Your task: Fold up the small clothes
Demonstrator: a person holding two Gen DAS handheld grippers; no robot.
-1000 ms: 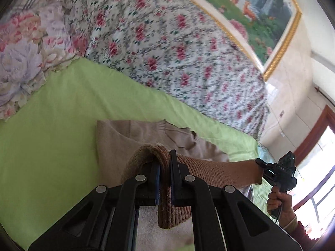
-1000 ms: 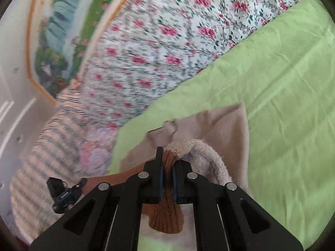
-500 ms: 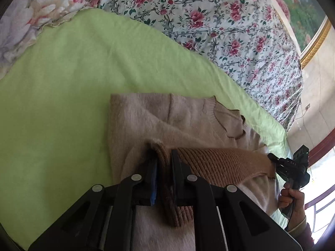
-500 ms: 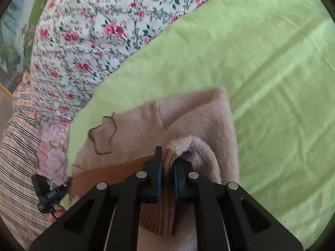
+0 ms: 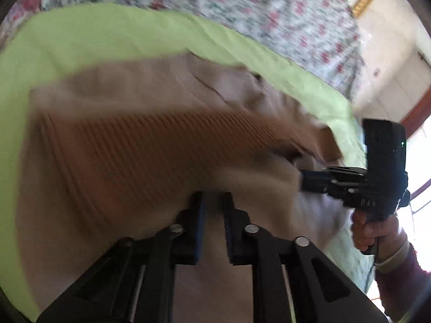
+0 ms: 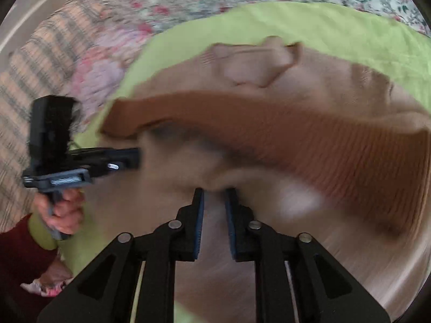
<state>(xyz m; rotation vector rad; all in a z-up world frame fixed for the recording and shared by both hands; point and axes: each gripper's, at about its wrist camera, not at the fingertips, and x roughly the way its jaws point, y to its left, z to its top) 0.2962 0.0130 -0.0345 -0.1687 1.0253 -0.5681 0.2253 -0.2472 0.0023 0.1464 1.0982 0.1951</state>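
Note:
A beige knit sweater [image 5: 134, 91] with a brown ribbed hem band [image 5: 150, 145] lies folded over on the light green sheet [image 5: 80, 35]. My left gripper [image 5: 213, 197] sits low over the folded edge with its jaws slightly apart and nothing between them. My right gripper [image 6: 214, 193] stands the same way over the sweater [image 6: 336, 86], by the hem band [image 6: 269, 129]. Each gripper shows in the other's view: the right one [image 5: 304, 181], the left one [image 6: 134, 158]. Both views are blurred.
A floral quilt [image 5: 256, 5] lies beyond the green sheet. Striped and floral bedding [image 6: 54, 53] is at the left in the right wrist view. A window and wall [image 5: 398, 86] are at the right.
Both grippers came down and forward with the hem, laid it over the sweater's upper part, and opened slightly, letting go of the hem.

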